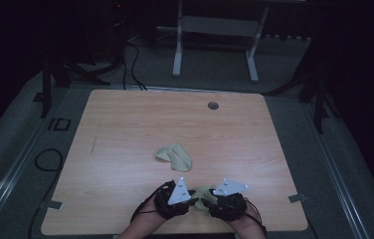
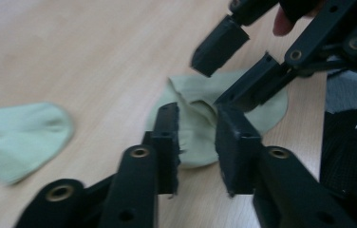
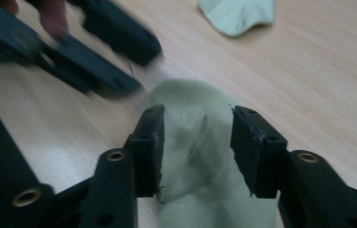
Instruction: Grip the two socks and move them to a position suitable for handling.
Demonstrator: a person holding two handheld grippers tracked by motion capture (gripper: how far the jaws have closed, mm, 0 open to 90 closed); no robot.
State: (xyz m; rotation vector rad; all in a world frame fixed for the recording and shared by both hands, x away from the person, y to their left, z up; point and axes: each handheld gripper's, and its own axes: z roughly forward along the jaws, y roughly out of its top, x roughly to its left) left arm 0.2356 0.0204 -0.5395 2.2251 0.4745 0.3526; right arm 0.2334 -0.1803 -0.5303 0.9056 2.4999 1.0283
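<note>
The near sock (image 1: 204, 195) is a pale yellowish-green piece of soft knit, lying crumpled at the near edge of the table (image 1: 125, 129) between the two grippers. In the right gripper view (image 3: 200, 137) its mesh-like weave shows at one fold, with a rounded end pointing away from the jaws. In the left gripper view (image 2: 200, 128) it looks like a flat, rounded flap with a raised crease in the middle.

The left gripper (image 1: 177, 196) sits just left of this sock. Its jaws stand narrowly apart with the sock's edge lying in the gap beyond them; whether the pads press the cloth cannot be told. The right gripper (image 1: 227, 196) sits just right of the sock, its jaws about half open and straddling the cloth, with the fabric bunched between them and no clear pinch to be seen.

A second sock (image 1: 175, 157) of the same colour lies folded farther up the table from the near sock, well apart from it.

The table is light wood-grain with rounded corners and a small round grey cap (image 1: 213, 105) near its far edge. Around it is grey floor, with black cables (image 1: 130, 64) and a white metal frame (image 1: 215, 40) beyond the far edge, in a dark room.
</note>
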